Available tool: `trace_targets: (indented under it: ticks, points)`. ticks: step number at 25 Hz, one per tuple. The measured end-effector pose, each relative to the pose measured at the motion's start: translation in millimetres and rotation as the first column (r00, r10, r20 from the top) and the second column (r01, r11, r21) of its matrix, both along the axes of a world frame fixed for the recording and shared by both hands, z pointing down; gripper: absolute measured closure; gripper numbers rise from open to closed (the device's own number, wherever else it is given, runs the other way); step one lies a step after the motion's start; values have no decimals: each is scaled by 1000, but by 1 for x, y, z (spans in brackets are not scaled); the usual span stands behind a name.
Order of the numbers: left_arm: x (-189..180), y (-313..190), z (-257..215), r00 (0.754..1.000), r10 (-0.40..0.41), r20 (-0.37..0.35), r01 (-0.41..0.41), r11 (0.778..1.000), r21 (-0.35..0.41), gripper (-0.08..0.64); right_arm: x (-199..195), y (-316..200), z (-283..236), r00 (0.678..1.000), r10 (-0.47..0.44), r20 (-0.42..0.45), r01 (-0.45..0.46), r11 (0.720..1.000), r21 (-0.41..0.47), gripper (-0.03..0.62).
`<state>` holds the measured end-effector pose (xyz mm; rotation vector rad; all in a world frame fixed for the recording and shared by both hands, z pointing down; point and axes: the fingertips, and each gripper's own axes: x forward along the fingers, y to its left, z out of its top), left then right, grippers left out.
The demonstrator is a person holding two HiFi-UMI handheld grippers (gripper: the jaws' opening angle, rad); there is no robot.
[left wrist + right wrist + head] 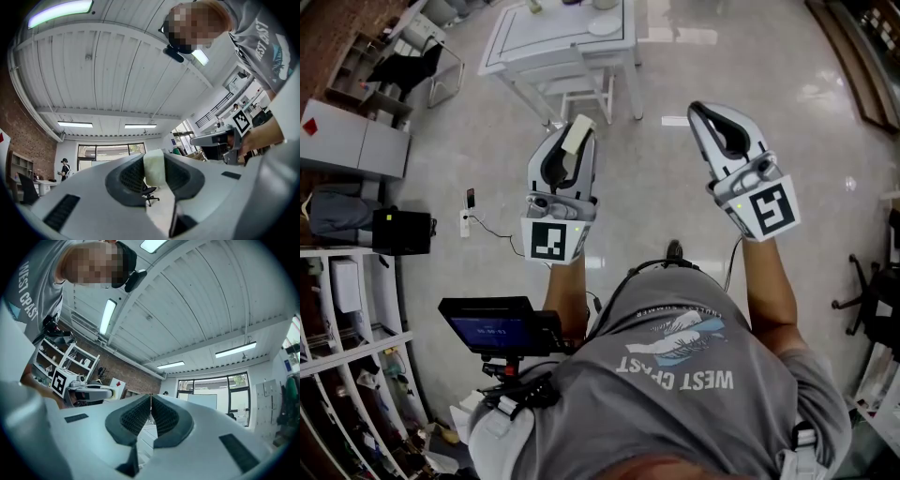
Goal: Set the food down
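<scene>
The food [577, 134] is a pale cream slab that sticks out from the tip of my left gripper [573, 142], which is shut on it. In the left gripper view the food [154, 168] stands upright between the dark pads, held by the left gripper [154, 164] high in the air and aimed at the ceiling. My right gripper [704, 112] is raised beside it, shut, with nothing between its fingers. The right gripper view shows the right gripper [151, 401] with its pads pressed together. Both grippers hang well above the floor, short of the white table [517, 44].
The white table ahead carries a white plate [605, 25] at its far right. A chair [420, 58] stands at the far left, shelves [342, 319] at the left, an office chair [864, 286] at the right. A power strip [465, 223] lies on the floor.
</scene>
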<state>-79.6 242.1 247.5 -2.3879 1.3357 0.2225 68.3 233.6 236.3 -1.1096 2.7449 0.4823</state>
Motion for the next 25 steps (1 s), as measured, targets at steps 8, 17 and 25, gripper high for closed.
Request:
trace_targets:
  ticks: [8,17,25]
  points:
    - [16,-34,-5,999,-33,9,33,999,10,456,9,-37,-1,998,-55,4,55,998,2,586]
    - [0,-79,-3,1000,2,15,-2,1000,4,456,-5,-76,4,1000,-26,12,26,1000,-6,585]
    - [-16,-109,0,998,63,20,-63,998,6,456,-22,-103,5,999,40,2,-40,999,-4,585]
